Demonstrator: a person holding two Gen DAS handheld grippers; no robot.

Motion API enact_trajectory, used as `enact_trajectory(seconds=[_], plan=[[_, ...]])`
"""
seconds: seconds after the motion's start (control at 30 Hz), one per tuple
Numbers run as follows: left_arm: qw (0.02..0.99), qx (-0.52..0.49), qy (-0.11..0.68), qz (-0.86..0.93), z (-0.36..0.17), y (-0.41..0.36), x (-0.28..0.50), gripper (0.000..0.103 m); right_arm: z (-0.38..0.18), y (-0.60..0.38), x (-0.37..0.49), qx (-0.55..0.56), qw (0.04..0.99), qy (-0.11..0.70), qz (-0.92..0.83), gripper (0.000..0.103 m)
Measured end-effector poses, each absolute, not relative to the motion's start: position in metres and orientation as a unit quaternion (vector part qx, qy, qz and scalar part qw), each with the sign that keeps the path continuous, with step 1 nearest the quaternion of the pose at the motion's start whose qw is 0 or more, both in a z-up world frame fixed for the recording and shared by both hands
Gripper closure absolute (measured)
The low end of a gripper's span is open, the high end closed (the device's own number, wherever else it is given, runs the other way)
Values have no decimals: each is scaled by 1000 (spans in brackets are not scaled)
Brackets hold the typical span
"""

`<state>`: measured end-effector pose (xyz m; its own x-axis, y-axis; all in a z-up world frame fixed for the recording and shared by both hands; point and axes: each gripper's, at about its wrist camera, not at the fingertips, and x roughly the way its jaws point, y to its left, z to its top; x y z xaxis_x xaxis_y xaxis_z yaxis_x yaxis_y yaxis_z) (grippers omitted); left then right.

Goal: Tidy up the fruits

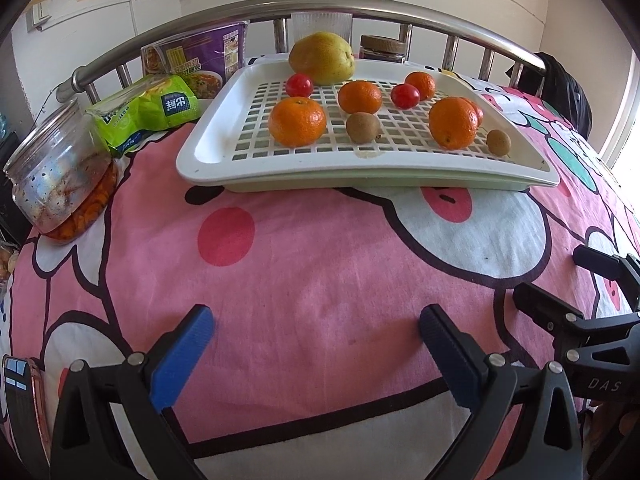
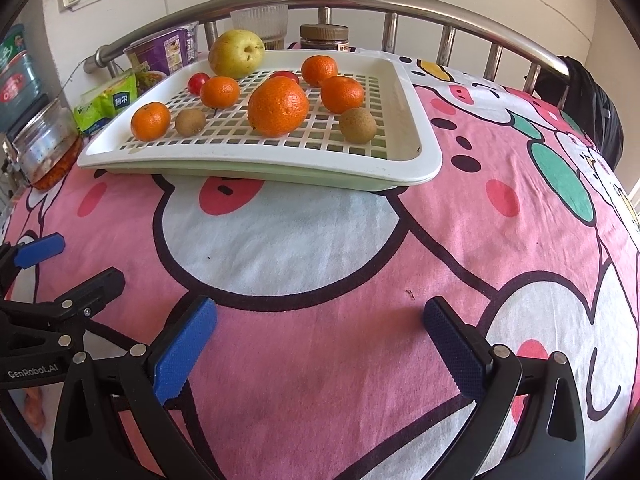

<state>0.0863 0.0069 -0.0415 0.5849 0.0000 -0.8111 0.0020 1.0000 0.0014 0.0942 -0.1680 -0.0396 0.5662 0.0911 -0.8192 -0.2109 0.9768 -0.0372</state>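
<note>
White slotted tray — landmark; lies on a pink cartoon-print sheet that covers the surface, its far edge toward a metal rail.

Fruit, all on the tray's grid:
- Pear, yellow-green, at the tray's far edge, largest item.
- Five mandarins: one at the tray's near left; one mid-tray; one toward the far right; one large at the near right, with another touching or just behind it, mostly hidden in the left wrist view.
- Two cherry tomatoes: one just in front of the pear; one between the mid-tray and far-right mandarins.
- Two small brown fruits, kiwi-like: one near the tray's middle front; one at the near right corner.

Off the tray, to its left: clear jar with orange contents at the bottom, tilted; green snack packet; purple noodle cup. Beyond the far edge: ribbed clear cup; brown-lidded jar.

Left gripper: well in front of the tray, over the sheet, blue-padded fingers spread wide, nothing between them.

Right gripper: well in front of the tray, beside the left one, fingers likewise spread and empty.
</note>
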Motion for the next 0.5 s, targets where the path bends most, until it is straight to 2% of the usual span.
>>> enact_trajectory(seconds=[0.5], plan=[[890, 0, 456, 1, -42, 7, 87, 0, -40, -168, 96, -61, 883, 458, 76, 0]])
